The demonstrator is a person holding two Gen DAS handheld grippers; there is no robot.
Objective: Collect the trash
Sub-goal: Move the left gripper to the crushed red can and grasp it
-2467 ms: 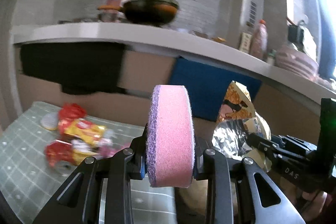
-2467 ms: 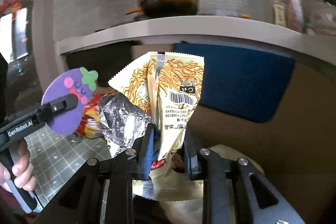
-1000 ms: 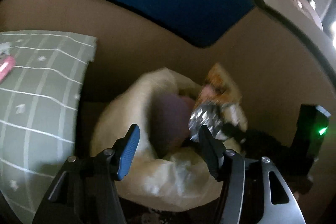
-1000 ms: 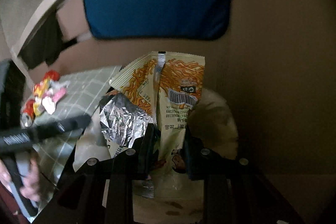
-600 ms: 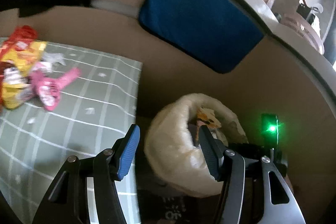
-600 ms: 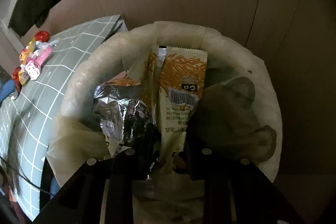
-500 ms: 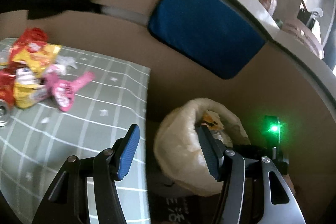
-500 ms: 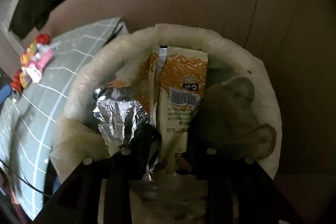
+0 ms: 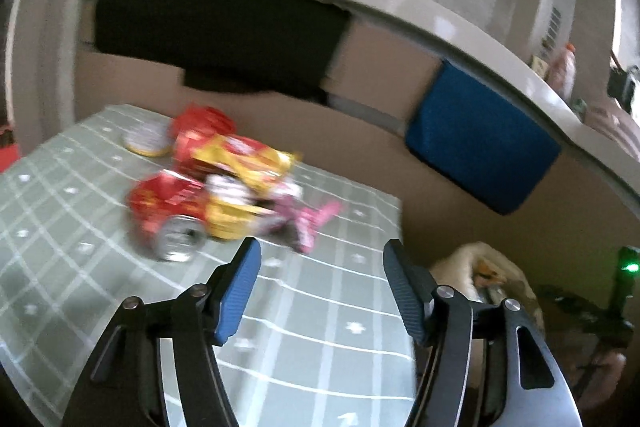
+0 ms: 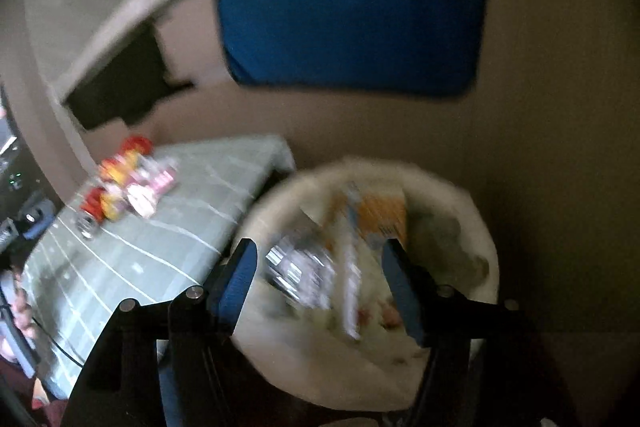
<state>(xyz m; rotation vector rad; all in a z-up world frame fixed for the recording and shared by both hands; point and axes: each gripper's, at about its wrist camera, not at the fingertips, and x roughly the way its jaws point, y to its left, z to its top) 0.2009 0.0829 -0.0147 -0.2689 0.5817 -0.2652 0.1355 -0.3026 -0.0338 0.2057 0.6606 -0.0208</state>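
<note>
Wrappers lie heaped on the green grid-patterned tablecloth, at about 11 o'clock from the left gripper, whose jaws are spread wide with nothing between them. A crushed red can sits at the heap's near edge, its long axis running from 10 to 4 o'clock and its silver end facing the camera; a pink wrapper trails off toward 3 o'clock. The right gripper also gapes wide and empty above the lined trash bin. Inside it, blurred, what looks like an orange noodle packet rests with its long axis toward 12 o'clock, crumpled foil at its 8 o'clock.
</note>
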